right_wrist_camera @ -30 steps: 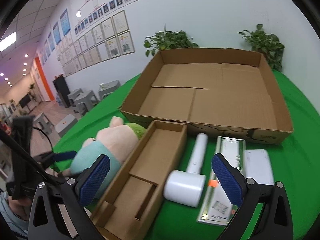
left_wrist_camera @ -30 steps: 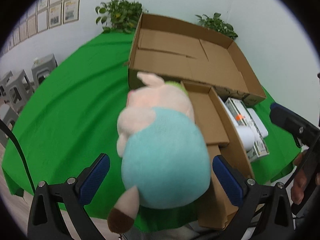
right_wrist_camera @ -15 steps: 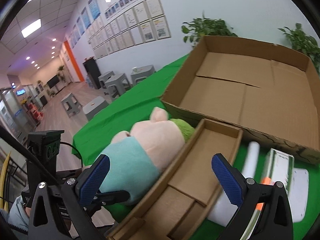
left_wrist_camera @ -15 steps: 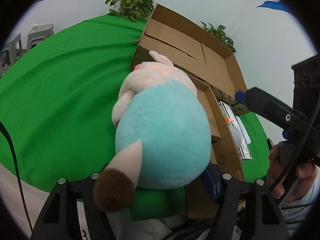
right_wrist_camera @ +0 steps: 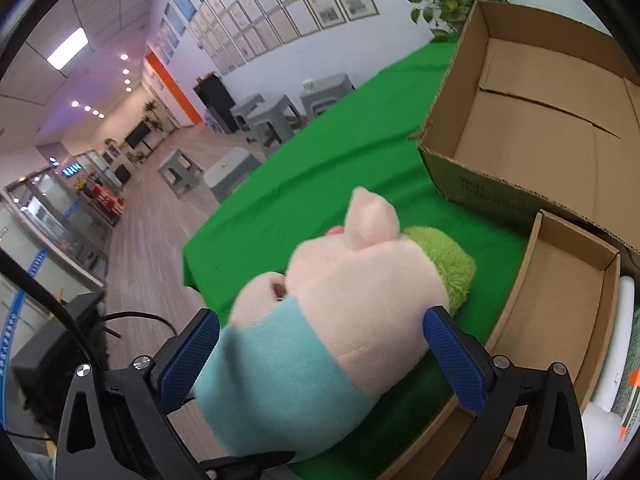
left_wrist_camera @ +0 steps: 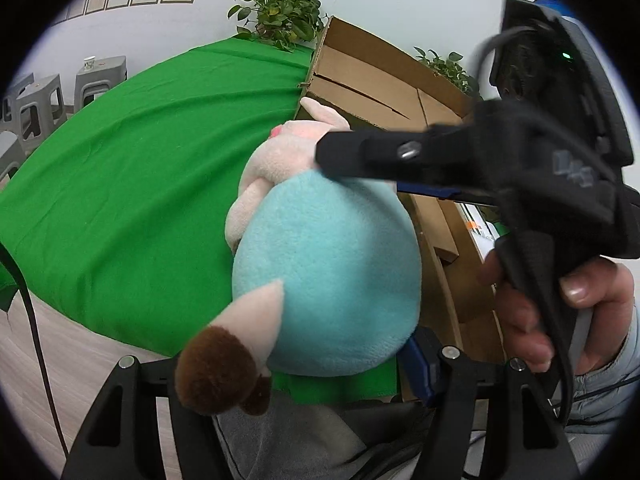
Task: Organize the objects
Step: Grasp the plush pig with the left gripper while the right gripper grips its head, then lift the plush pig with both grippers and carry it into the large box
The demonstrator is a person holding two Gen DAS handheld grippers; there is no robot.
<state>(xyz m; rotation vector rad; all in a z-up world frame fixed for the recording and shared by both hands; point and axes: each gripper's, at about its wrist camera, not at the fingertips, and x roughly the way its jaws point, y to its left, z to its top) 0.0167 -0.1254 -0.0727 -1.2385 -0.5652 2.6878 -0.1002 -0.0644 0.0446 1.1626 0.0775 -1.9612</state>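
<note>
Since the left wrist view is nearly filled by the soft plush pig toy with the turquoise body and pale pink head (left_wrist_camera: 326,276), I start there. My left gripper (left_wrist_camera: 280,364) has its jaws pinched on the toy's rounded rear end, low in the picture; only one blue pad shows, pressed against the fabric, and the brown-tipped foot hangs over the other finger. The toy lies on the bright green tablecloth (left_wrist_camera: 120,184), just beside the narrow brown cardboard tray (left_wrist_camera: 440,248), with the large shallow cardboard box (left_wrist_camera: 372,88) beyond its head. My right hand (left_wrist_camera: 560,304) carries the black right gripper across the toy's head.

In the right wrist view, the right gripper (right_wrist_camera: 322,356) stands with its jaws spread, its textured blue pads (right_wrist_camera: 454,354) either side of the toy where the pink head meets the turquoise body. I cannot tell whether either pad touches the fur yet.

I judge the toy light, squashy and not fragile; the fleece should not slip, but it will sag. The firmer neck seam looks the best place to hold. The corrugated cardboard is stiff, matte and sharp-edged.
</note>
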